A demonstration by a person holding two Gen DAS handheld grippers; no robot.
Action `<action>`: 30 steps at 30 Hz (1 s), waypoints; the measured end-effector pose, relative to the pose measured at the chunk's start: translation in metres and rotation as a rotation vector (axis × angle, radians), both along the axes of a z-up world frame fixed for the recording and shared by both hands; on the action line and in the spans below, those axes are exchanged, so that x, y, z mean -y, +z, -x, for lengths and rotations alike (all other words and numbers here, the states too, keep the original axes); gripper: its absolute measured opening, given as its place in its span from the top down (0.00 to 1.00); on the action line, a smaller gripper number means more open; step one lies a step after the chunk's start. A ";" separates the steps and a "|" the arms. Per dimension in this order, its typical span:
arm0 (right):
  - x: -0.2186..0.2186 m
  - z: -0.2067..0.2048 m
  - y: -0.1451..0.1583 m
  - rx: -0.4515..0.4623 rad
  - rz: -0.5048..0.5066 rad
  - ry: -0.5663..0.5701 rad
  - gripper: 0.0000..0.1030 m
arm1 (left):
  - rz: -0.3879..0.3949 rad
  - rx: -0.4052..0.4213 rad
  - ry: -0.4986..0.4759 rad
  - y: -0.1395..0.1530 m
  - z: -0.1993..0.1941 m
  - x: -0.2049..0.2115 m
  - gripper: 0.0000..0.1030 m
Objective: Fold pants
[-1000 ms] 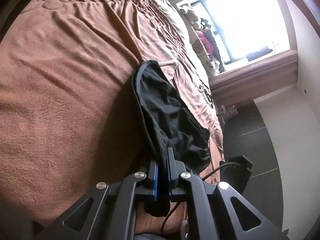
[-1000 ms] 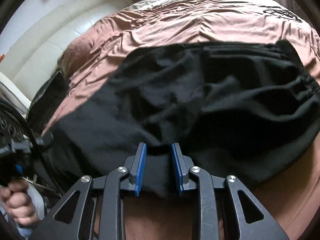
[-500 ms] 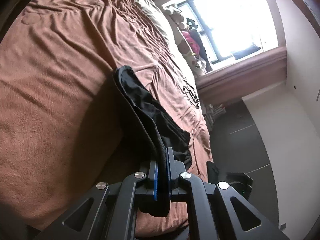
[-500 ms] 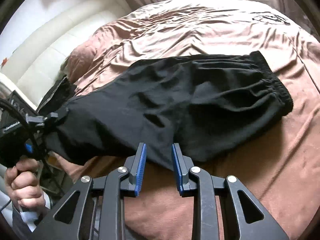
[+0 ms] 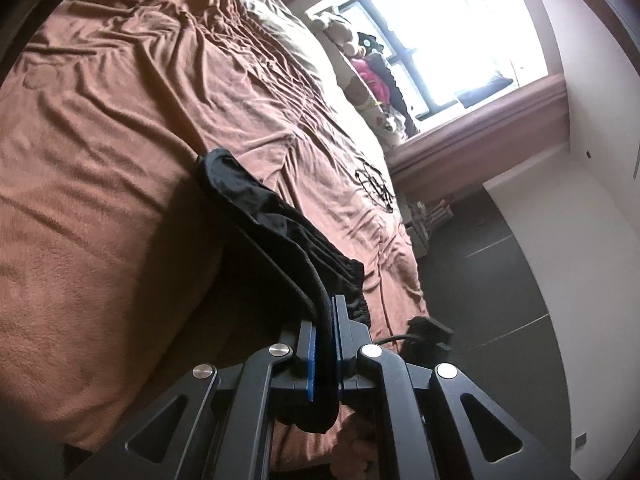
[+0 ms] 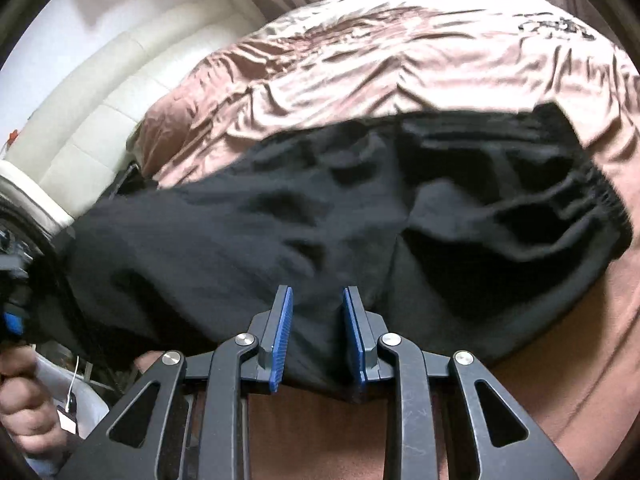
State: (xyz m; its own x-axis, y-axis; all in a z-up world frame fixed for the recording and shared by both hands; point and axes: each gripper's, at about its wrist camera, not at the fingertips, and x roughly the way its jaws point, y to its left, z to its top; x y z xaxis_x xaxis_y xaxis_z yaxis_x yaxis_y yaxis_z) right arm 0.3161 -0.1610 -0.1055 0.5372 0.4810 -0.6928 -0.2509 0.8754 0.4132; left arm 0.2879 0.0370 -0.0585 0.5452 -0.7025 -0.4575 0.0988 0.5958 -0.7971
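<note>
Black pants [image 6: 360,200] lie across the brown bed cover [image 6: 400,60], with the elastic waistband to the right. My left gripper [image 5: 328,320] is shut on one end of the pants [image 5: 280,220] and holds it lifted off the bed edge, so the cloth stretches from the pads down onto the cover. My right gripper [image 6: 318,300] stands at the near edge of the pants. Its jaws are partly apart, and a fold of black cloth hangs between the blue pads. A hand [image 6: 20,412] grips the left tool at the far left of the right wrist view.
Wrinkled brown bedding [image 5: 100,160] covers the whole bed. Plush toys [image 5: 368,64] sit by the bright window. A white padded headboard [image 6: 80,120] runs along the left. Dark floor [image 5: 500,280] lies beyond the bed's foot.
My left gripper has risen with the pants end, pulling the cloth tauter. My right gripper drew back to the cloth's edge, then came forward so the cloth sits between its fingers again.
</note>
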 end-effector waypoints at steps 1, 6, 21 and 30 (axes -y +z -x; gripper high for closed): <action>0.000 0.000 -0.003 -0.018 -0.003 0.007 0.77 | -0.009 -0.002 -0.005 0.001 -0.001 0.004 0.93; 0.016 0.008 0.001 -0.033 -0.065 0.052 0.77 | -0.032 0.013 -0.026 0.012 -0.007 0.023 0.93; 0.122 0.045 0.014 0.030 -0.199 -0.062 0.77 | -0.132 0.054 -0.137 0.043 -0.031 0.091 0.93; 0.150 0.054 0.018 0.045 -0.250 -0.109 0.55 | -0.163 0.032 -0.244 0.031 -0.048 0.145 0.93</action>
State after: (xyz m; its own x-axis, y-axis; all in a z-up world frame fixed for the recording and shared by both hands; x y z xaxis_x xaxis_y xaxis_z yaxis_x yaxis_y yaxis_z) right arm 0.2617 -0.3109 -0.0877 0.6227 0.5717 -0.5343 -0.1832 0.7704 0.6107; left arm 0.3360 -0.1085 -0.0275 0.3851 -0.7333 -0.5603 0.2779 0.6711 -0.6873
